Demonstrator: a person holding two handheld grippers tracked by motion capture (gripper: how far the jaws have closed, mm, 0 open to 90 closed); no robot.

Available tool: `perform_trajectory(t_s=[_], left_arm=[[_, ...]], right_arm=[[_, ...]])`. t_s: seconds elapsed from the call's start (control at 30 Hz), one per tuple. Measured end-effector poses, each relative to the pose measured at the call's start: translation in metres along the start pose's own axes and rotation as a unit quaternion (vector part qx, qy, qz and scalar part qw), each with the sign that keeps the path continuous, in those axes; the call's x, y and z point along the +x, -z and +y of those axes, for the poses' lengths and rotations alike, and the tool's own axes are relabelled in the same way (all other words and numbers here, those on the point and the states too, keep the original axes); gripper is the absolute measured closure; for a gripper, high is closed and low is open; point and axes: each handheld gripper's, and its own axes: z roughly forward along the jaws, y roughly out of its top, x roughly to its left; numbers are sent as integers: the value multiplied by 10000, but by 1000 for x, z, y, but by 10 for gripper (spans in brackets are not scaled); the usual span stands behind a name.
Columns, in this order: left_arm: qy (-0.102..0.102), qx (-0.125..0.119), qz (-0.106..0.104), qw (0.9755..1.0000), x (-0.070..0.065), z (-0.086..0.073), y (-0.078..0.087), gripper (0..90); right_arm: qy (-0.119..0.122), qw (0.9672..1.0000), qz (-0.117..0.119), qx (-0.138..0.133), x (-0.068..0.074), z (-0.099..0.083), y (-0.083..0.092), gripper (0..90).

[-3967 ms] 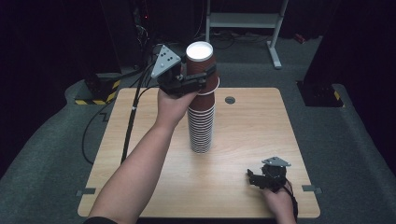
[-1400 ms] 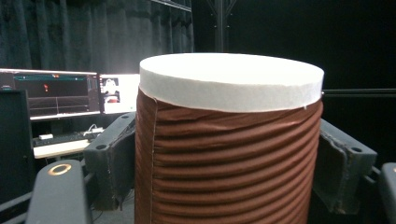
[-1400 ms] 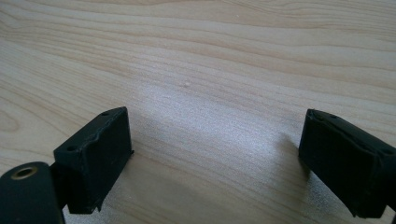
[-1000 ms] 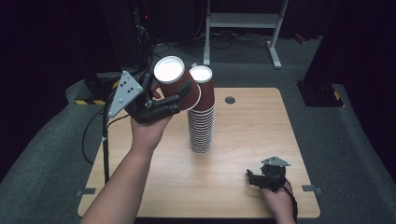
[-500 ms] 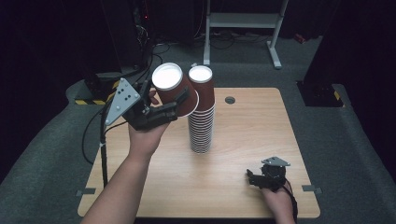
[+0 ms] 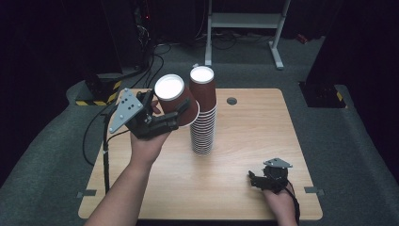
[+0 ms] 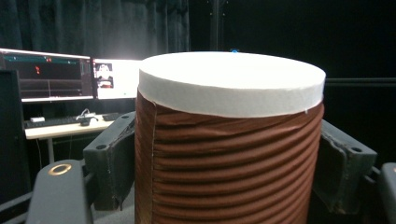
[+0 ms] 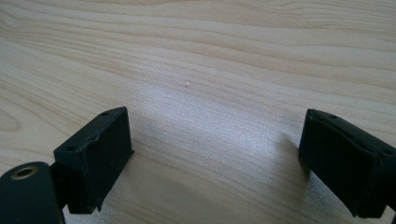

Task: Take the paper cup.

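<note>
One brown paper cup (image 6: 175,100) is lifted free, just left of the cup stack (image 6: 203,117) — a single stack, its cups too tightly nested to count. Two grippers — left gripper (image 6: 162,120) beside the stack, right gripper (image 6: 268,179) well off it.

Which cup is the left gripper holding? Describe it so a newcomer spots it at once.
Start at the wooden table and find the tall stack of brown cups near its middle. Just left of the stack's top, the left gripper clamps one cup in the air. It alone is tilted and off the stack.
</note>
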Motion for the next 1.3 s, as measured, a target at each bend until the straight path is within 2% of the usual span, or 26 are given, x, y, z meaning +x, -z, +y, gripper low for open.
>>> perform_trajectory(t_s=[0.3,0.73,1.0,1.3], left_arm=[[49,176,-24,9998,-1,-18,1,206],[210,504,-84,9985,-2,-55,4,206],[430,751,-221,9960,-2,-77,4,206],[527,1060,-339,9924,-7,-102,6,205]], right_arm=[[3,10000,1,0,0,0,0,89],[13,10000,16,3,0,0,0,90],[21,10000,0,-1,0,0,0,94],[65,10000,24,-5,1,-1,2,97]])
